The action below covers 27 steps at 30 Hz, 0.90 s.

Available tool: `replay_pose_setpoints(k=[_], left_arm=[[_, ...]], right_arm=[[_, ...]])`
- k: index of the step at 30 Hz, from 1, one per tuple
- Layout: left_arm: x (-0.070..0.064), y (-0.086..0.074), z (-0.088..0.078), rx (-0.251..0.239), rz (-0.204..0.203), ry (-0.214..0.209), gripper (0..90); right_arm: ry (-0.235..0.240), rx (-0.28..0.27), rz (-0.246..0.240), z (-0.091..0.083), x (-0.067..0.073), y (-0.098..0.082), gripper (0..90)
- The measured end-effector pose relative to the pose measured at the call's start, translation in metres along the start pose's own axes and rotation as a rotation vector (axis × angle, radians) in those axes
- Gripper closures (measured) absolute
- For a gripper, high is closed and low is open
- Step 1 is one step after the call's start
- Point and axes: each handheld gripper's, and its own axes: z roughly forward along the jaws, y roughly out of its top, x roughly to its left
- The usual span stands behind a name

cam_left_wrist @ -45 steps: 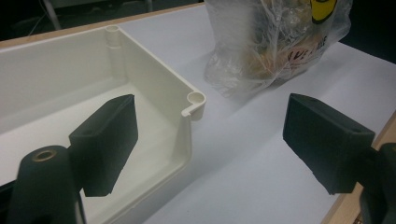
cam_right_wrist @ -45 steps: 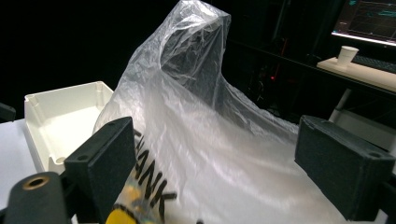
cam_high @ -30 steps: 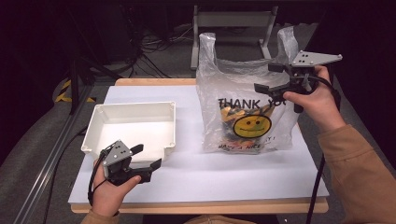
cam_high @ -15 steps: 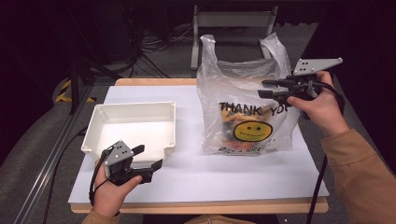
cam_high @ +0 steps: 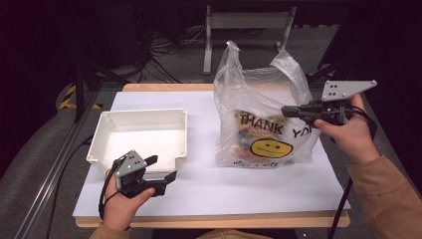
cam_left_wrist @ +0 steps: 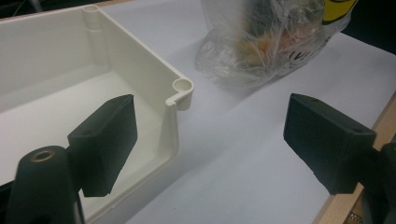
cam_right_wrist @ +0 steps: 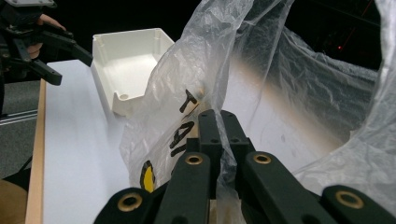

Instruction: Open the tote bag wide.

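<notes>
Nearest the table's front edge, the left hand [cam_high: 119, 201] rests on the white sheet [cam_high: 239, 189] and holds the left gripper [cam_high: 161, 168] low, pointing to the right along the tray's front wall. Its jaws stand wide apart w/ nothing between them; in the left gripper view one jaw sits over the near corner of the white tray [cam_left_wrist: 180, 88] and the other over the table's wooden edge [cam_left_wrist: 373, 135].

The tray [cam_high: 184, 132] is a shallow white plastic box on the left half of the sheet. Inside is bare white floor, as far as the views show.

On the right, the right hand [cam_high: 348, 134] is raised above the table, sleeve coming from the bottom right corner, and the right gripper [cam_high: 286, 110] lies about level, pointing left. Its jaws have just been closing and are now pressed together on a fold of the plastic bag [cam_high: 263, 119], at the bag's right side near the top. The right gripper view shows the thin film pinched between both jaws.

The bag is clear plastic w/ "THANK YOU" print and a yellow smiley face [cam_high: 271, 148]; it stands on the sheet, just right of the tray but not touching it. Its mouth is open, two handles [cam_high: 231, 52] upright. At the bottom there are orange and dark items [cam_left_wrist: 266, 37], probably food or packets, but the film blurs them too much to say.
</notes>
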Motion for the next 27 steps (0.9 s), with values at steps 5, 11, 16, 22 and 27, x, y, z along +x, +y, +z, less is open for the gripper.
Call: replay_pose_setpoints(k=[5, 11, 16, 22, 27], left_arm=[[-0.001, 0.0, 0.002, 0.001, -0.002, -0.003, 18.4], [-0.002, -0.001, 0.005, 0.01, 0.003, -0.009, 18.3], [-0.004, -0.001, 0.009, 0.015, 0.003, -0.016, 18.2], [-0.005, -0.001, 0.01, 0.018, 0.006, -0.015, 18.0], [-0.005, -0.002, 0.013, 0.027, 0.005, -0.019, 18.0]], right_arm=[[0.009, 0.004, 0.009, -0.001, 0.008, -0.012, 89.9], [0.026, 0.004, 0.036, -0.002, 0.013, -0.03, 89.8], [0.03, 0.01, 0.046, 0.0, 0.019, -0.043, 89.8], [0.038, 0.022, 0.068, 0.007, 0.023, -0.059, 89.8], [0.054, 0.034, 0.103, 0.015, 0.024, -0.076, 89.7]])
